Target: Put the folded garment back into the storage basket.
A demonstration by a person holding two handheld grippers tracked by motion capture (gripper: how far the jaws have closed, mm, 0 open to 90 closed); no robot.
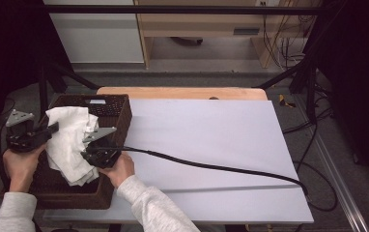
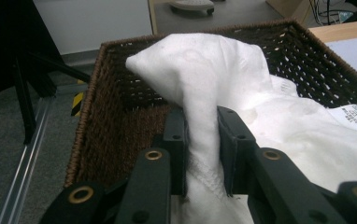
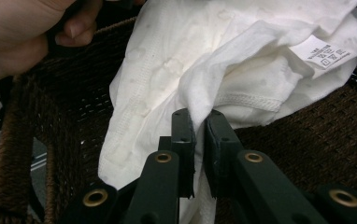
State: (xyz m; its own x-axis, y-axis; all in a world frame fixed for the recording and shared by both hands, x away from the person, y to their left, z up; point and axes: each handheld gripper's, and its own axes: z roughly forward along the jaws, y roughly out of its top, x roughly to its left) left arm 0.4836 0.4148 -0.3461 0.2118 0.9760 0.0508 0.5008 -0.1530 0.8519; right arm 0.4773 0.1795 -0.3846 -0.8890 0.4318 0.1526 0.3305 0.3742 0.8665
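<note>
A white cloth (image 1: 69,140) hangs bunched over a dark brown wicker basket (image 1: 120,116) at the table's left end. My left gripper (image 1: 53,128) is shut on a fold of the cloth (image 2: 200,70) from the basket's left side, the fabric pinched between its black jaws (image 2: 202,140). My right gripper (image 1: 83,155) is shut on another fold near the basket's front right, where its own view shows the cloth (image 3: 167,70) squeezed between the pads (image 3: 199,123). A sewn-in label (image 3: 324,51) faces up on the cloth. The lower folds rest inside the basket (image 2: 120,84).
A white sheet (image 1: 211,145) covers the table to the right of the basket, with a black cable (image 1: 211,166) trailing across it. The person's other hand (image 3: 8,37) is by the basket rim. Floor cables (image 1: 318,145) and dark frame legs stand around the table.
</note>
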